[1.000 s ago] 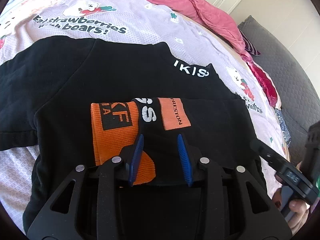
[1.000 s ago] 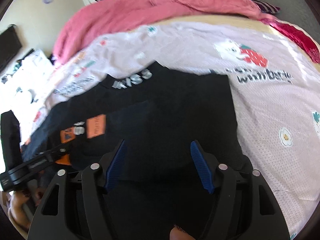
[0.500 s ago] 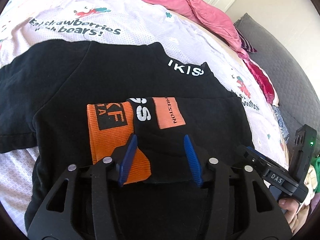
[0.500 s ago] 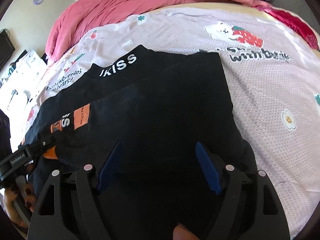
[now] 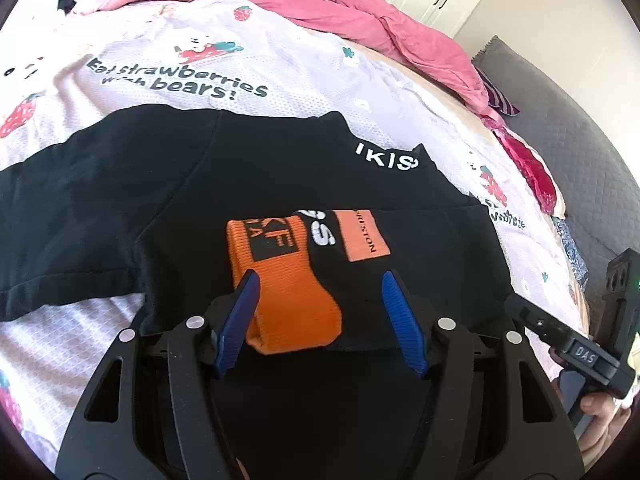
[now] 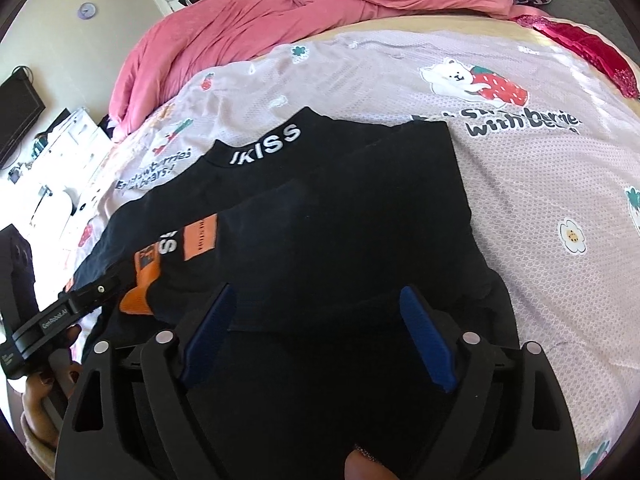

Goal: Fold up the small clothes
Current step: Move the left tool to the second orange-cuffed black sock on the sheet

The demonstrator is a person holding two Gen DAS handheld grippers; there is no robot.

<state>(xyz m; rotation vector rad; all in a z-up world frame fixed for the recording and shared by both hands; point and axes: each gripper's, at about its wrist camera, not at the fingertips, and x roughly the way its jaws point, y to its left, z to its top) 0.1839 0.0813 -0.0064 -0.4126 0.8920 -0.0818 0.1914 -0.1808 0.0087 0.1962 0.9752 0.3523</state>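
While both jaws stand wide apart and hold nothing, the left gripper [image 5: 320,316] hovers low over the near hem of one black cotton T-shirt [image 5: 200,184], its two blue ribbed fingers [image 5: 240,320] flanking the orange ribbed sleeve cuff [image 5: 280,280] folded onto the shirt's front. The right gripper [image 6: 320,340] is likewise spread and empty, its black frame tilted down over the same shirt's folded-over side [image 6: 340,220], with a fingertip of the holding hand [image 6: 364,466] showing at the lower edge. Each tool appears in the other's view at the shirt's near edge, one on either side. The shirt lies flat, one sleeve [image 5: 60,220] spread out to its left, the other folded inward; its collar [image 6: 264,146] bears white letters, and one orange rectangular patch [image 5: 362,236] sits beside the cuff. Beneath the shirt spreads one pale lilac quilted bedsheet [image 6: 520,200] printed with bears and strawberries. Beyond the collar lies one crumpled pink blanket [image 6: 280,12].
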